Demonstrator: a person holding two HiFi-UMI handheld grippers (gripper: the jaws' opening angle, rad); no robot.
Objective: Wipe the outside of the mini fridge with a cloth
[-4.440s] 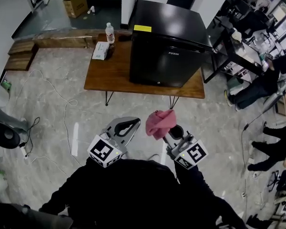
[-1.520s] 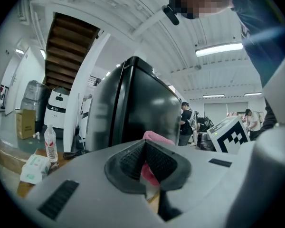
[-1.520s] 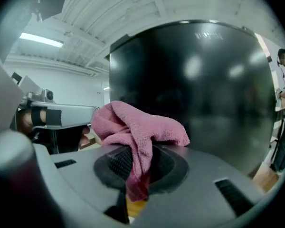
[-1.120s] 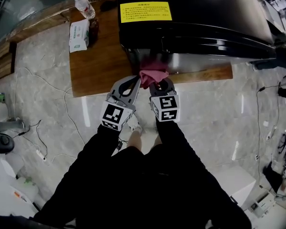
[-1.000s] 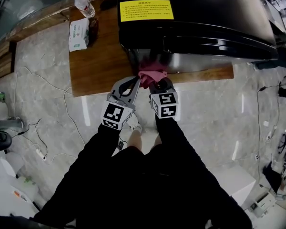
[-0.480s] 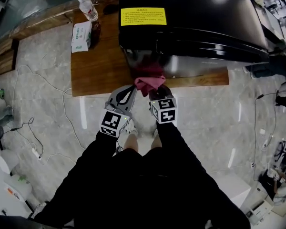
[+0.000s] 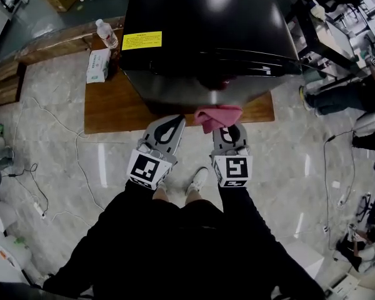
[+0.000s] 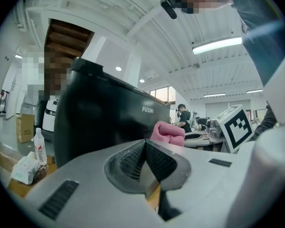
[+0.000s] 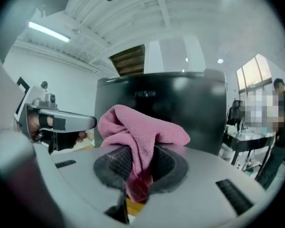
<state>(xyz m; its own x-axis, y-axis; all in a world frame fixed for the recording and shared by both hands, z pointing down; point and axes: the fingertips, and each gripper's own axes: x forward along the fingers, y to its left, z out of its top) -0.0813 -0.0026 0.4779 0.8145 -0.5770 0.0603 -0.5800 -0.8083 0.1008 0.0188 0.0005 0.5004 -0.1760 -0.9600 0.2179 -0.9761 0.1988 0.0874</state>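
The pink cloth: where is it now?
Head view, right of centre: the pink cloth is clamped in the right gripper, in front of the mini fridge.

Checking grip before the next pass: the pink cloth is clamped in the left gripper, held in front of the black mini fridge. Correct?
Not quite: the pink cloth is clamped in the right gripper, not the left. The right gripper view shows it pinched between those jaws; the left gripper is shut on nothing. It is indeed held in front of the black mini fridge.
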